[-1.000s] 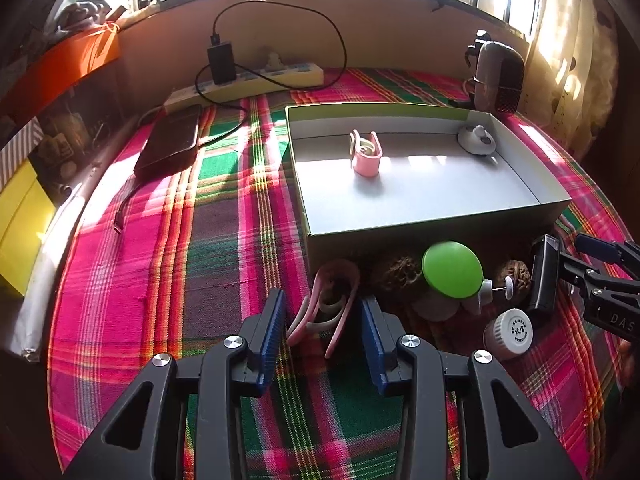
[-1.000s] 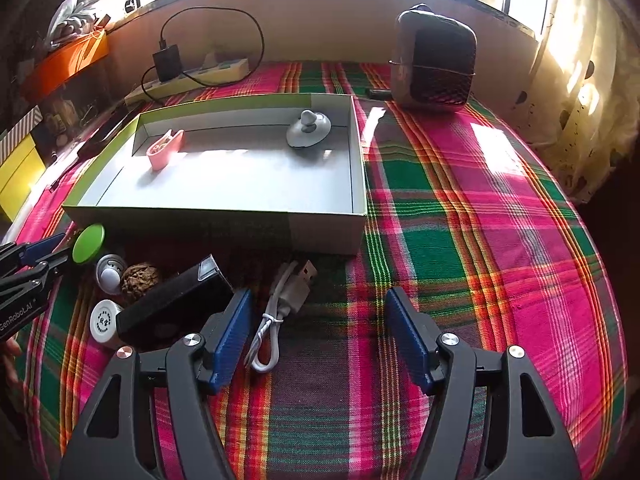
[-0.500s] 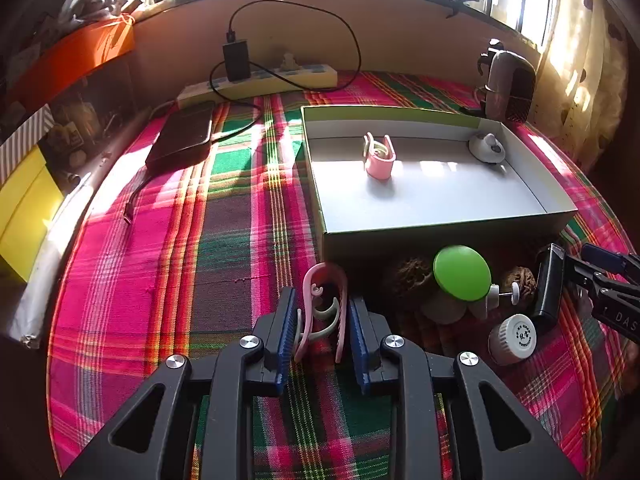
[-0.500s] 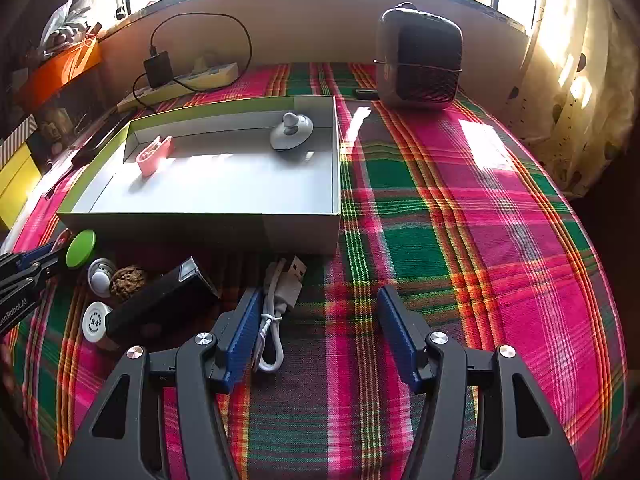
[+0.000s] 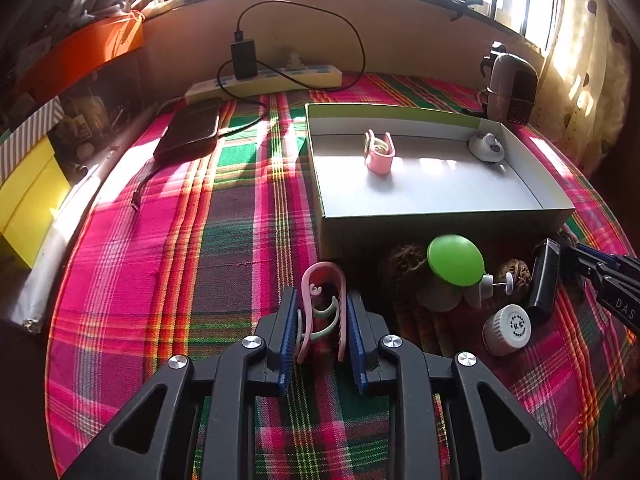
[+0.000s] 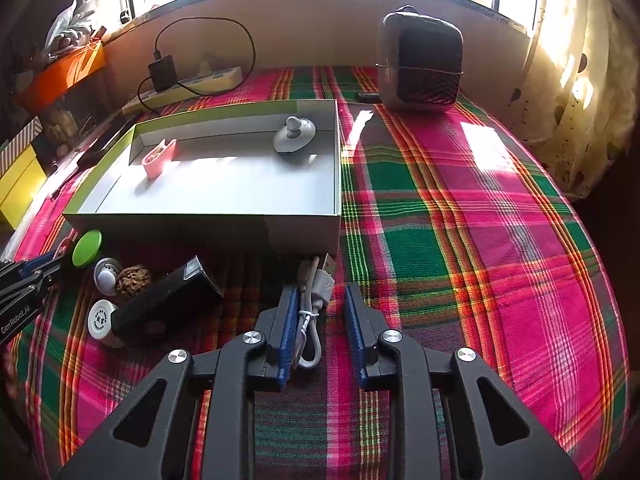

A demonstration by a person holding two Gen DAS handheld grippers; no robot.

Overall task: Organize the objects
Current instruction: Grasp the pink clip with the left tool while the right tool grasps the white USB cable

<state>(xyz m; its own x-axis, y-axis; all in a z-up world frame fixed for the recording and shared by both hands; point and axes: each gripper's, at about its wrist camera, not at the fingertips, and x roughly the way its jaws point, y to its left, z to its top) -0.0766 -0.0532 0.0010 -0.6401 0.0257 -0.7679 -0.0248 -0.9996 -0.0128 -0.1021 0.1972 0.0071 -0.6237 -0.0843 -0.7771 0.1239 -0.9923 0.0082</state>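
Observation:
My left gripper (image 5: 322,312) is shut on a pink clip (image 5: 323,304) lying on the plaid cloth in front of the open box (image 5: 440,224). My right gripper (image 6: 320,312) is narrowed around a grey USB cable (image 6: 314,292); the left pad touches it, the right pad stands a little apart. The box (image 6: 200,224) holds another pink clip (image 5: 379,154) and a grey knob-like piece (image 5: 486,148). A green lid (image 5: 455,260), two walnuts (image 5: 404,264), a white cap (image 5: 506,326) and a black rectangular device (image 6: 168,304) lie in front of the box.
A power strip (image 5: 280,76) with charger and cord, and a black power bank (image 5: 190,130), lie at the back left. A small heater (image 6: 420,70) stands at the back right. Yellow and orange boxes (image 5: 28,196) sit at the left edge.
My left gripper closed onto the pink clip. My right gripper shifted left and narrowed around the USB cable.

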